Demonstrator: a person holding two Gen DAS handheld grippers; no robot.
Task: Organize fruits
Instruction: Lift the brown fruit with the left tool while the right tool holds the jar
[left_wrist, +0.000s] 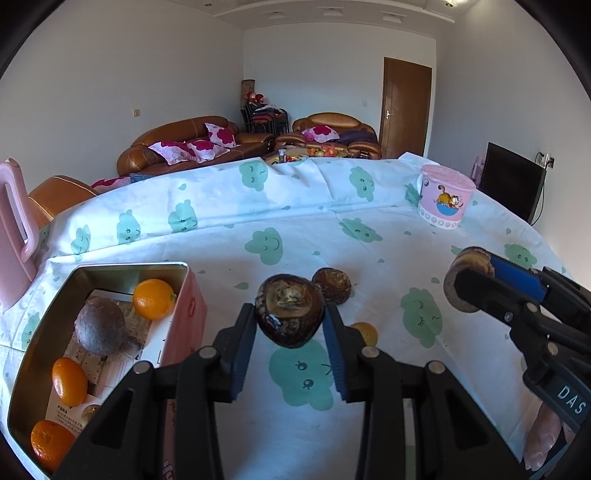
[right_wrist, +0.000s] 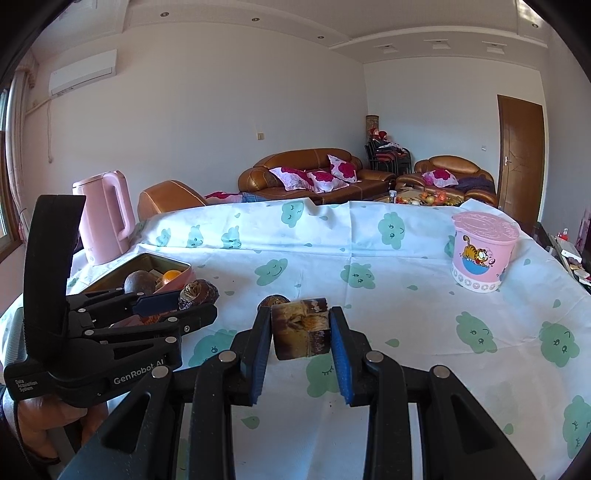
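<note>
My left gripper (left_wrist: 290, 325) is shut on a dark brown taro-like root (left_wrist: 290, 308), held above the tablecloth; it shows from the side in the right wrist view (right_wrist: 197, 293). My right gripper (right_wrist: 301, 332) is shut on a second brown root (right_wrist: 301, 328), also seen in the left wrist view (left_wrist: 471, 275). A third brown root (left_wrist: 332, 285) lies on the cloth behind the left gripper. A small orange (left_wrist: 365, 332) lies by the left gripper's right finger. The metal tin (left_wrist: 129, 267) at left holds three oranges (left_wrist: 154, 298) and a purple-brown fruit (left_wrist: 99, 325).
A pink kettle (right_wrist: 105, 218) stands at the table's left behind the tin. A pink lidded tub with a cartoon cat (right_wrist: 482, 251) stands at the far right. The round table carries a white cloud-print cloth (right_wrist: 369, 258). Sofas are beyond it.
</note>
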